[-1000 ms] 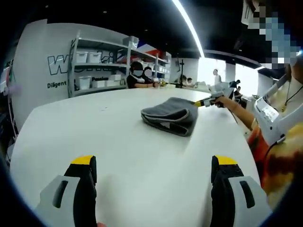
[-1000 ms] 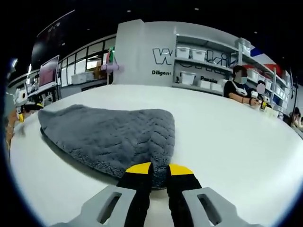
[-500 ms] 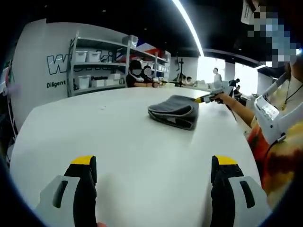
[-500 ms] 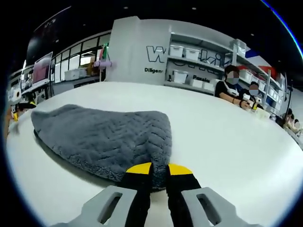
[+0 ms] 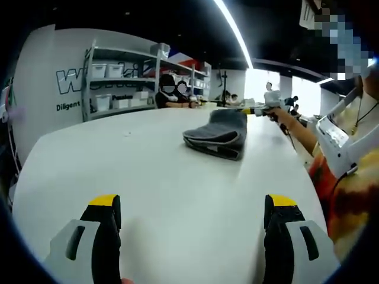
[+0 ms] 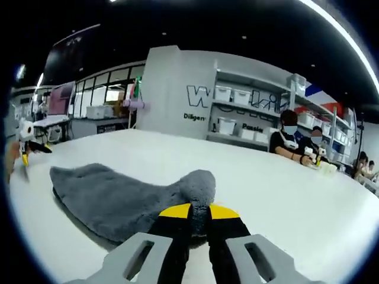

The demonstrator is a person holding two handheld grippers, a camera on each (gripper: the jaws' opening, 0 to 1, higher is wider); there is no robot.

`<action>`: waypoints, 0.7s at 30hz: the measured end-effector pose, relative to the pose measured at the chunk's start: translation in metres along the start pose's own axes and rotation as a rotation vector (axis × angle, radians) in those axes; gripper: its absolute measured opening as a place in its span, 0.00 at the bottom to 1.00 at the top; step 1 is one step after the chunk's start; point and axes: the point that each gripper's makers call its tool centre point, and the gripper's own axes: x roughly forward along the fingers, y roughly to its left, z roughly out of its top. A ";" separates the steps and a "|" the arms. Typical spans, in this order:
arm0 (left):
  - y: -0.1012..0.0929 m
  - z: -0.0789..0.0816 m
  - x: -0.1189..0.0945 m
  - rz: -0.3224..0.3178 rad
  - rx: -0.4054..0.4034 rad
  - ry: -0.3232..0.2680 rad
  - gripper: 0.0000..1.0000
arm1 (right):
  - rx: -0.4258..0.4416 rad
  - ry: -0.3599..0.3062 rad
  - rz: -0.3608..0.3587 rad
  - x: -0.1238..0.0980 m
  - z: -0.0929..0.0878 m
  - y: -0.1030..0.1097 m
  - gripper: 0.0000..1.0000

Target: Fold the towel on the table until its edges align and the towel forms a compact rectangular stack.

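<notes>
In the left gripper view, the left tool [image 5: 192, 216] hovers low over the bare near part of the white surface [image 5: 130, 171], its two yellow-tipped jaws spread wide apart with nothing between them. Farther across the surface lies the grey towel [image 5: 218, 134], folded into a thick bundle with its near edge resting on the surface and its far corner raised. That corner is pinched by the right tool [image 5: 249, 110], which reaches in from the right at the end of the person's outstretched hand [image 5: 283, 117], held level above the surface.

In the right gripper view, the right tool [image 6: 191, 210] has its jaws closed tight on a bunched corner of the towel [image 6: 112, 198], lifting it into a small peak while the rest trails down flat onto the surface [image 6: 284, 195] to the left.
</notes>
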 end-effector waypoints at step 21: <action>0.004 0.004 -0.004 0.000 0.010 -0.007 0.99 | -0.125 -0.258 0.194 -0.006 0.110 0.101 0.05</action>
